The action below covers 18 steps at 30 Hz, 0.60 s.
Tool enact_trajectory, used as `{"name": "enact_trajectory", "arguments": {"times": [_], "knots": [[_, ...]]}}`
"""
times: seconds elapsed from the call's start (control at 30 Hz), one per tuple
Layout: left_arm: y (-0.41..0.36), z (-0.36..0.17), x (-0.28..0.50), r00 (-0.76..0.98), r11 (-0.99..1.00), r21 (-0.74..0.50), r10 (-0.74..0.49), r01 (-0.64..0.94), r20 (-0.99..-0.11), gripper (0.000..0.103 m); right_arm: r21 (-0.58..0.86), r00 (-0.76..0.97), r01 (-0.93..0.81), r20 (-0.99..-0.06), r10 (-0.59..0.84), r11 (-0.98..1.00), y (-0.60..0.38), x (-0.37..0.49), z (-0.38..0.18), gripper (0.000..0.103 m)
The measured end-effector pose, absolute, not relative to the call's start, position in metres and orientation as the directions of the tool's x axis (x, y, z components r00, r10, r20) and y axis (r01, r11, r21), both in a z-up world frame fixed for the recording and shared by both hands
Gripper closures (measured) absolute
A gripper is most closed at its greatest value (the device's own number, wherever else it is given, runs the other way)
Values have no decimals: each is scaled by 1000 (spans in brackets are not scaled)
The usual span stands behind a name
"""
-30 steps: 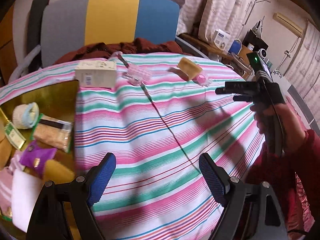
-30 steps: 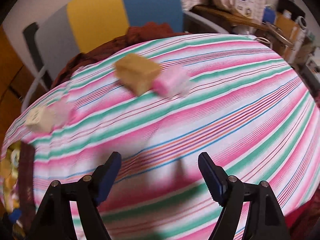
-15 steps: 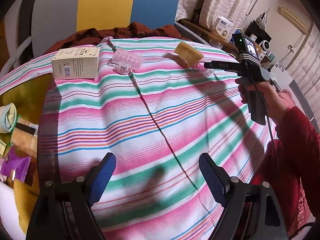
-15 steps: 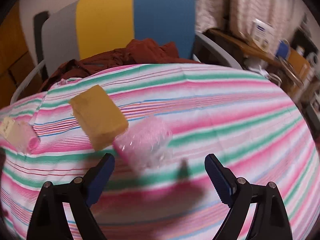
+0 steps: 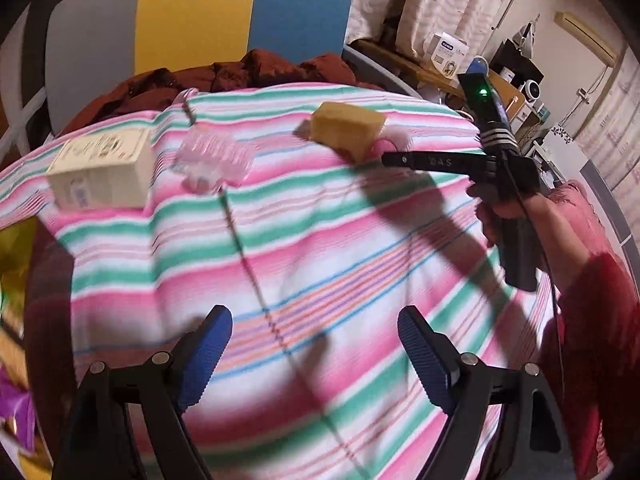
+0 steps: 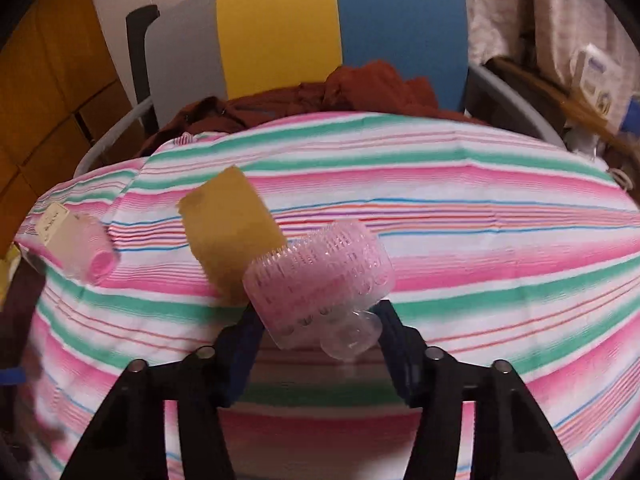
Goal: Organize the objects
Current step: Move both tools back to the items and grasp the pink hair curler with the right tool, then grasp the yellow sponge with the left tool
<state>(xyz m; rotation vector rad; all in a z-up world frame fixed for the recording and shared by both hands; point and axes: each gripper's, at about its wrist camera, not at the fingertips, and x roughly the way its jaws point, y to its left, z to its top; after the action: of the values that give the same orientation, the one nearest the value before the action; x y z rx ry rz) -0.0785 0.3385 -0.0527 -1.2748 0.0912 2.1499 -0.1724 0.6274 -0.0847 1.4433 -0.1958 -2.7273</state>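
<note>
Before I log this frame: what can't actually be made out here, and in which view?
- Right wrist view: the right gripper has just been closing around the pink roller pack; the pack covers the pads, so contact is uncertain.
- Left wrist view: print on the white box is motion-blurred.
- Left wrist view: the clutter is cut by the left edge.
- Left wrist view: the tan block hides most of the pack.

Dim warm light, motion blur, fisheye warping
</note>
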Motion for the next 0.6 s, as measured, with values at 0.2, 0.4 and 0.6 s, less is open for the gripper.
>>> {"name": "enact_trajectory", "arguments": {"times": [0.2,0.4,0.6], "knots": [[368,-52,-107,-363,-824,-246,466,-511,-807,17,172,-476,-128,-874,-92,-977,640,-164,-85,49],[402,-49,-158,-332,-819,-386,538,-425,-775,13,186,-478,-128,-872,-104,-974,649,-154,-80,49],[454,-46,-200,-293,-798,-462,581,-387,-759,7,155,-461,-108,-883,-89,-982,644,-158,-87,49]]}}
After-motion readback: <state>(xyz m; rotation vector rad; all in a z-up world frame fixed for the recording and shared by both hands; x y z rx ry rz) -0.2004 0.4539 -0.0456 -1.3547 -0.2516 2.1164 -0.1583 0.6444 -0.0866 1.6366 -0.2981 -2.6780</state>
